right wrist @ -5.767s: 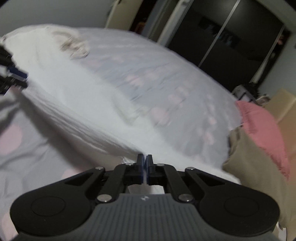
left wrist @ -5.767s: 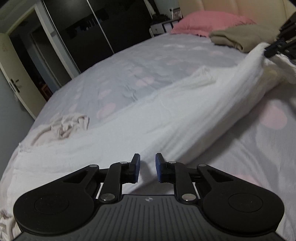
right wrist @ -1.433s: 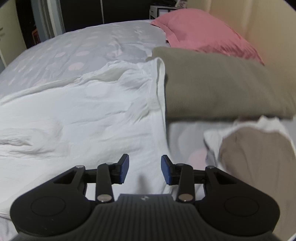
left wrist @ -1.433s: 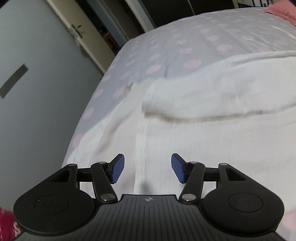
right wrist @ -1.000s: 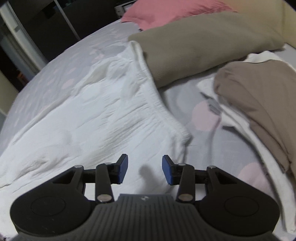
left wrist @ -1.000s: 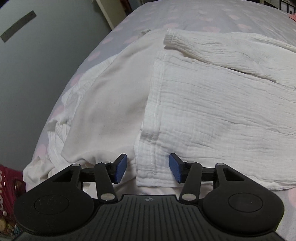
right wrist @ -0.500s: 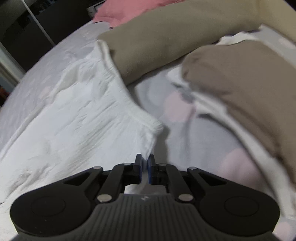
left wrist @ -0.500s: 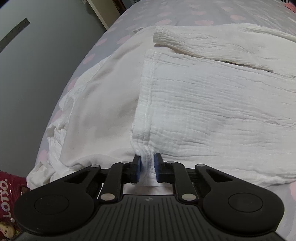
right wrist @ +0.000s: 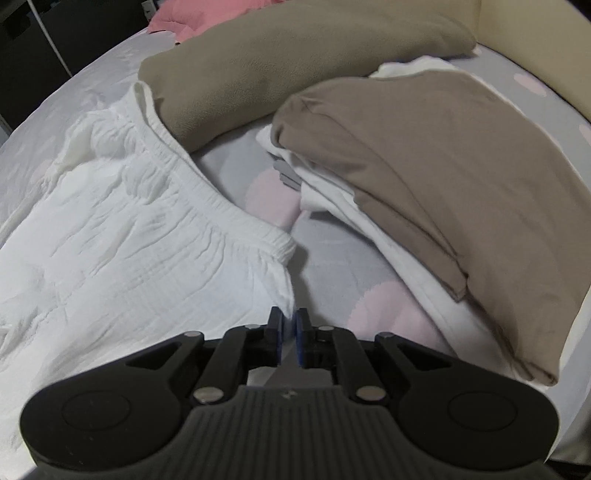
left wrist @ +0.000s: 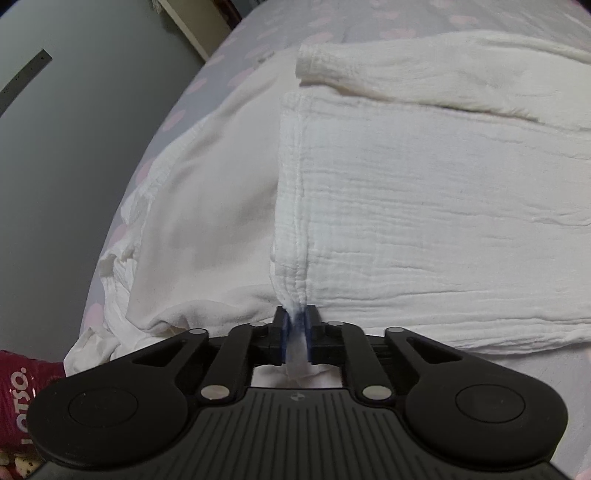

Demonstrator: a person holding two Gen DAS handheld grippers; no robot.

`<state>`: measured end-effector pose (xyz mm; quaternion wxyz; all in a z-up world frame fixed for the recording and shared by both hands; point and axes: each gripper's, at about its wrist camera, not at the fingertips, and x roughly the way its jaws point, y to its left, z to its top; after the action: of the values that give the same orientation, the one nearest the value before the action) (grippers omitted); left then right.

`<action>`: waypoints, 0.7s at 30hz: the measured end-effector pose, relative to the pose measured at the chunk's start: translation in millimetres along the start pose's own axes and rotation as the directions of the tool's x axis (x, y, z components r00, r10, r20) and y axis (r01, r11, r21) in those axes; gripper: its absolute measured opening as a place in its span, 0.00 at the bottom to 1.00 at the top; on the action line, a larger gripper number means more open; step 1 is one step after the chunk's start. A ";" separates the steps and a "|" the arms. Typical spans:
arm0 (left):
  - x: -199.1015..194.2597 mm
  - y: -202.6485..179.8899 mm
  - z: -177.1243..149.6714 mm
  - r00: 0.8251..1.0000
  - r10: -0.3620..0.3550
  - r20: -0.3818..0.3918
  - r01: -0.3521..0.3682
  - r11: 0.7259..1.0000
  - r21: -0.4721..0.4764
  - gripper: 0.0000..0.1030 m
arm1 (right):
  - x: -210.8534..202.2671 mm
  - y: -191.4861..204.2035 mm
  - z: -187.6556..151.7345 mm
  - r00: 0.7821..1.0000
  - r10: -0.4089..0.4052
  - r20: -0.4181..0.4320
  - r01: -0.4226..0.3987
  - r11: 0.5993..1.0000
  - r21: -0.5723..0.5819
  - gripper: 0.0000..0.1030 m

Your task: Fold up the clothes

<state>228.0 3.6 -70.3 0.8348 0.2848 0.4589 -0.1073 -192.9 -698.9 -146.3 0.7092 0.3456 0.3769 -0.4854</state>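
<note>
White crinkled trousers [left wrist: 424, 221] lie folded lengthwise on the bed. My left gripper [left wrist: 295, 321] is shut on the near corner of their hem end, and the cloth bunches between the pads. In the right wrist view the trousers' elastic waistband end [right wrist: 155, 206] lies to the left. My right gripper [right wrist: 290, 325] is shut on the near corner of the waist end, low over the bed sheet [right wrist: 332, 266].
A smooth cream garment [left wrist: 207, 206] lies under and left of the trousers, by the bed's edge. A red bag [left wrist: 22, 384] sits below the bed. A folded taupe and white pile [right wrist: 424, 177], an olive pillow [right wrist: 295, 55] and a pink pillow [right wrist: 192, 14] lie right of the waistband.
Both grippers were open over the trousers' ends a second ago. Each has dropped to a near corner and closed on the cloth.
</note>
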 end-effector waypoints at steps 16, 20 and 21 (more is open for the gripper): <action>-54.4 -42.7 -17.0 0.950 -0.109 0.294 0.024 0.960 0.280 0.42 | -41.9 65.0 -18.0 0.970 0.180 0.162 -0.106 0.917 -0.383 0.43; -48.7 -65.8 -24.7 0.954 -0.129 0.272 0.013 0.921 0.390 0.41 | -45.5 79.1 -30.4 0.959 0.222 0.176 -0.099 0.844 -0.527 0.43; -45.4 -71.5 -26.8 0.956 -0.127 0.265 0.004 0.908 0.420 0.41 | -45.6 79.3 -33.0 0.960 0.227 0.164 -0.104 0.831 -0.546 0.43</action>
<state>152.3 -43.0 -70.8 0.8086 0.4211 0.3093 -0.2705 -135.5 -628.1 -112.5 0.8540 0.1107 0.3834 -0.3337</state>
